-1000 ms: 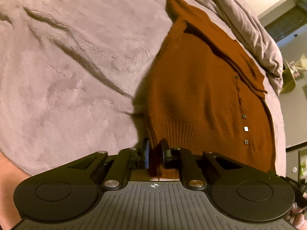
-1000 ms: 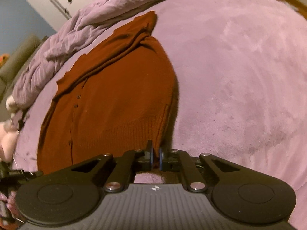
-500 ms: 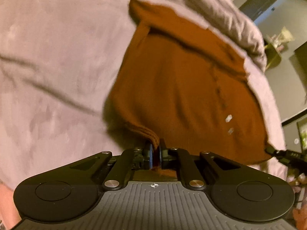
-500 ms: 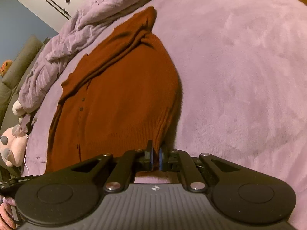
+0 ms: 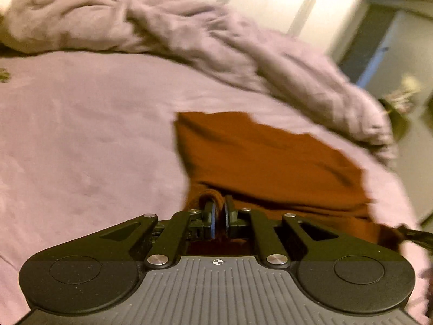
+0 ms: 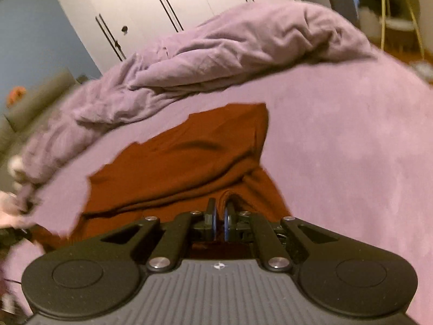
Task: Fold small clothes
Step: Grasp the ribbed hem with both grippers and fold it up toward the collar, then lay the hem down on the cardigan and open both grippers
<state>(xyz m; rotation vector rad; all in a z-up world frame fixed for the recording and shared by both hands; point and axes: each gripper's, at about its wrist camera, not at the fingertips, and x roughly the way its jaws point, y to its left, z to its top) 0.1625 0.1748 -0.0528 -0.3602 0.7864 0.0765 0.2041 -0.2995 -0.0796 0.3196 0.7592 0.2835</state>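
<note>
A rust-brown knitted cardigan (image 5: 265, 159) lies on the mauve bed cover (image 5: 81, 135). Its lower part is lifted and carried over the upper part, so the garment is doubling over. My left gripper (image 5: 219, 211) is shut on the ribbed hem at the left corner. In the right wrist view the same cardigan (image 6: 184, 162) shows with a fold ridge across it, and my right gripper (image 6: 220, 211) is shut on the hem at the right corner. The buttons are hidden under the raised cloth. Both views are blurred by motion.
A crumpled lilac duvet (image 6: 230, 51) is heaped along the far side of the bed. White wardrobe doors (image 6: 176, 5) stand behind it. A chair with thin gold legs (image 6: 397, 19) is at the far right, off the bed. A soft toy (image 6: 13, 168) lies at the left edge.
Both grippers rose and carried the hem away from the near edge over the cardigan's upper part. The flat front with its buttons is now covered and the far duvet and wardrobe came into view.
</note>
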